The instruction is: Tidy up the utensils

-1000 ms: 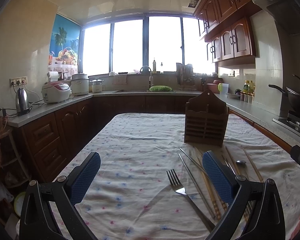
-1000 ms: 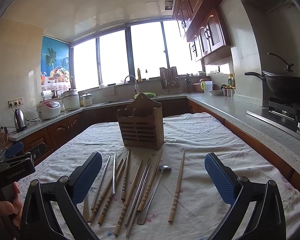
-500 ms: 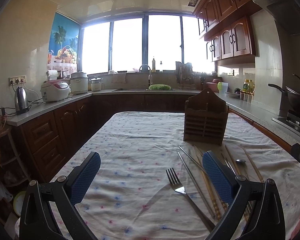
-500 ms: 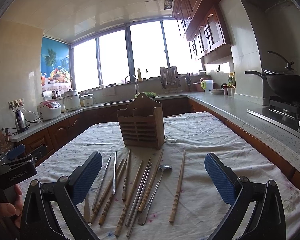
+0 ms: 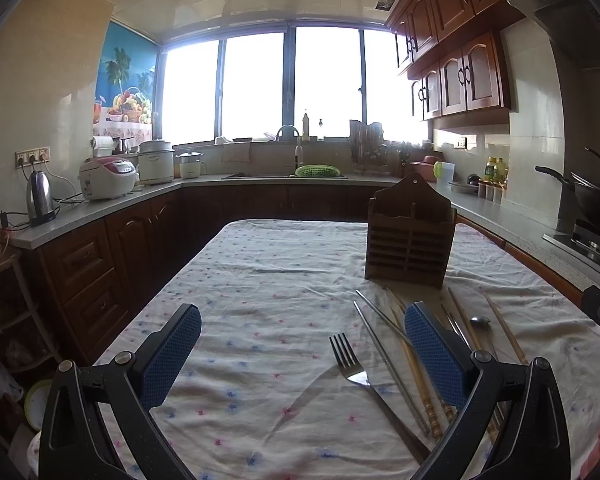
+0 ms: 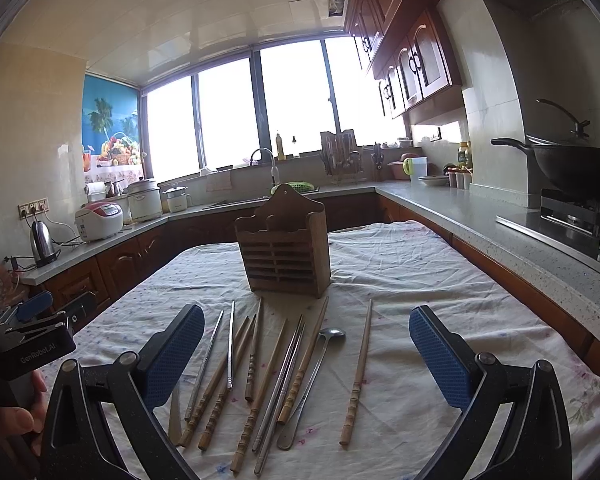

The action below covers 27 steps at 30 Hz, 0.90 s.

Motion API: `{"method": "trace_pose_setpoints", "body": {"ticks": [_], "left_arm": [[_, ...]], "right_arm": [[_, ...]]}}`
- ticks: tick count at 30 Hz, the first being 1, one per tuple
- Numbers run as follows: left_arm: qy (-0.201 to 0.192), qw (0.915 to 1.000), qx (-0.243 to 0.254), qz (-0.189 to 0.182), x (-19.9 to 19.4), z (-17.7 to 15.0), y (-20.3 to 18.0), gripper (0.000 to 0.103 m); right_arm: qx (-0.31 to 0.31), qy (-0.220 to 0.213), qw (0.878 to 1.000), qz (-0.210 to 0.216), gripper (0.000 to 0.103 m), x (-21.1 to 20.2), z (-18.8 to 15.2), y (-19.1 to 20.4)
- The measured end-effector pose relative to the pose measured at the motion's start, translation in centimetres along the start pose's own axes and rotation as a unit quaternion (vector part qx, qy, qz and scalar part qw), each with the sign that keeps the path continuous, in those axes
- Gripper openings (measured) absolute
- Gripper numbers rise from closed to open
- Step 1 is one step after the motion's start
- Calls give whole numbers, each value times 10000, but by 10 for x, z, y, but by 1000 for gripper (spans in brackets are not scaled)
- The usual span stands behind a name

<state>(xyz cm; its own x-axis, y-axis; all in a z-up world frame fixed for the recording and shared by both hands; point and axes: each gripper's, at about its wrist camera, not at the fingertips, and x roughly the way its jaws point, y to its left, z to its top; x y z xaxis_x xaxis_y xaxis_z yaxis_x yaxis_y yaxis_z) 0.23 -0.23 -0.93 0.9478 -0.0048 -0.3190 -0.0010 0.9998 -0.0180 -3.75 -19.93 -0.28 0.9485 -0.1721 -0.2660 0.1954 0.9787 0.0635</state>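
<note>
Chopsticks (image 6: pixel 256 354), a spoon (image 6: pixel 314 376) and a fork (image 5: pixel 350 364) lie on the tablecloth (image 6: pixel 420 280) before the wooden holder (image 6: pixel 284 252). Left gripper (image 5: pixel 302 354) and right gripper (image 6: pixel 302 354) hover with jaws spread wide, grasping nothing.

You are working in a home kitchen. Evidence: dark wood wall cabinets (image 5: pixel 456 76), grey countertop (image 6: pixel 480 220) running around three walls, sink faucet (image 5: pixel 294 142) under the wide window (image 5: pixel 292 84). Rice cooker (image 5: pixel 106 178) and electric kettle (image 5: pixel 40 198) sit on the left counter; a wok (image 6: pixel 572 166) rests on the gas stove (image 6: pixel 580 216) at right.
</note>
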Motion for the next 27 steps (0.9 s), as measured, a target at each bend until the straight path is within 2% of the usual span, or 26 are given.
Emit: {"method": "trace_pose_setpoints", "body": {"ticks": [9, 15, 27], "left_arm": [[312, 9992, -182, -150, 13, 7, 6, 102], [699, 9967, -224, -333, 30, 15, 8, 102], [1612, 9841, -348, -659, 77, 28, 20, 102]], "right_arm": [[42, 72, 10000, 28, 103, 3, 1, 0], [68, 239, 9997, 49, 103, 12, 6, -3], [222, 788, 9966, 50, 103, 42, 14, -18]]}}
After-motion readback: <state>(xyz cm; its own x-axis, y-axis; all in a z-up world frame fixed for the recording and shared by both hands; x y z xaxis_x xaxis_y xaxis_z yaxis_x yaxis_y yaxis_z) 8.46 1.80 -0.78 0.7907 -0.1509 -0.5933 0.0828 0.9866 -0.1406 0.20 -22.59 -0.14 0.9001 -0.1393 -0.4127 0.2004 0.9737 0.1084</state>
